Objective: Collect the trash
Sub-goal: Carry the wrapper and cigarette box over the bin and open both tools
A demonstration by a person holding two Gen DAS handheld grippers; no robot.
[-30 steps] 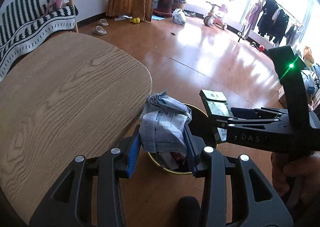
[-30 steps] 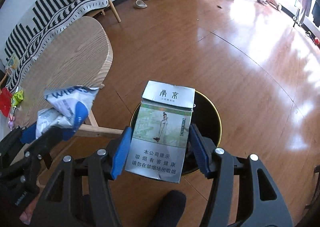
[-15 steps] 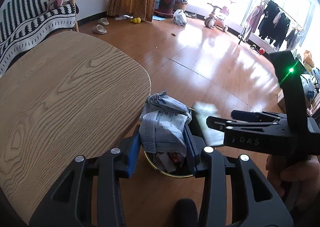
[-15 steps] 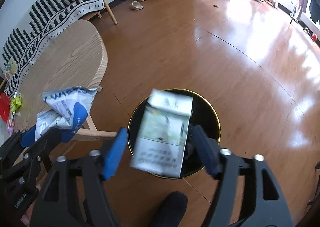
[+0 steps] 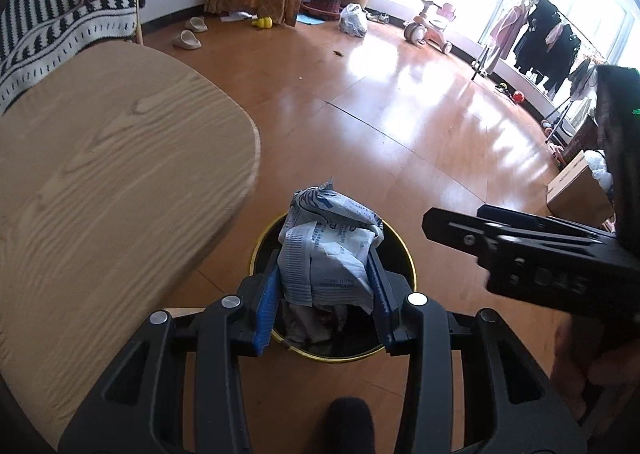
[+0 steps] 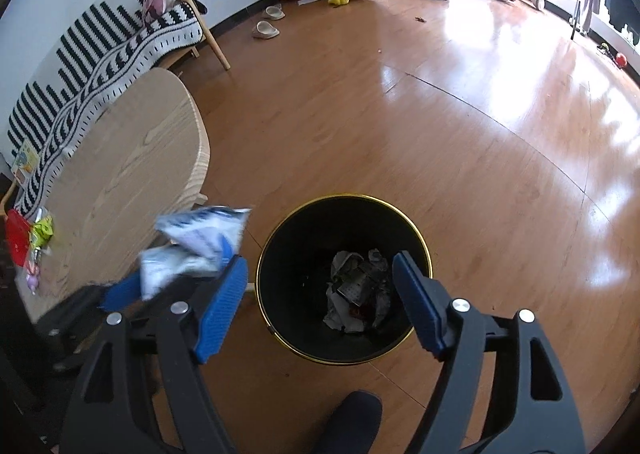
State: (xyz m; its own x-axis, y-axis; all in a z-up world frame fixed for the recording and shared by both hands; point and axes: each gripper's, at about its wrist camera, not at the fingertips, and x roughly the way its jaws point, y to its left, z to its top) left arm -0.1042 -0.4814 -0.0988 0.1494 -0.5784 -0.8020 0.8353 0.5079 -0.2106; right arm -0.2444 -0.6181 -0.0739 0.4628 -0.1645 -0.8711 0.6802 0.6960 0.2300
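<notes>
My left gripper (image 5: 325, 290) is shut on a crumpled white and blue wrapper (image 5: 326, 250) and holds it right over the black gold-rimmed trash bin (image 5: 404, 350). In the right wrist view the wrapper (image 6: 192, 246) sits just left of the bin (image 6: 296, 294). My right gripper (image 6: 320, 306) is open and empty above the bin. Crumpled trash (image 6: 358, 300), with a grey box among it, lies at the bin's bottom. The right gripper shows side-on in the left wrist view (image 5: 436, 222).
A round wooden table (image 5: 100, 182) stands left of the bin, with small colourful trash pieces (image 6: 32, 242) on its far edge. A striped sofa (image 6: 100, 58) is behind it. A cardboard box (image 5: 576, 190) sits on the wooden floor at right.
My right gripper opened and let go of the cigarette pack, which fell into the bin. My left gripper moved with the wrapper to above the bin.
</notes>
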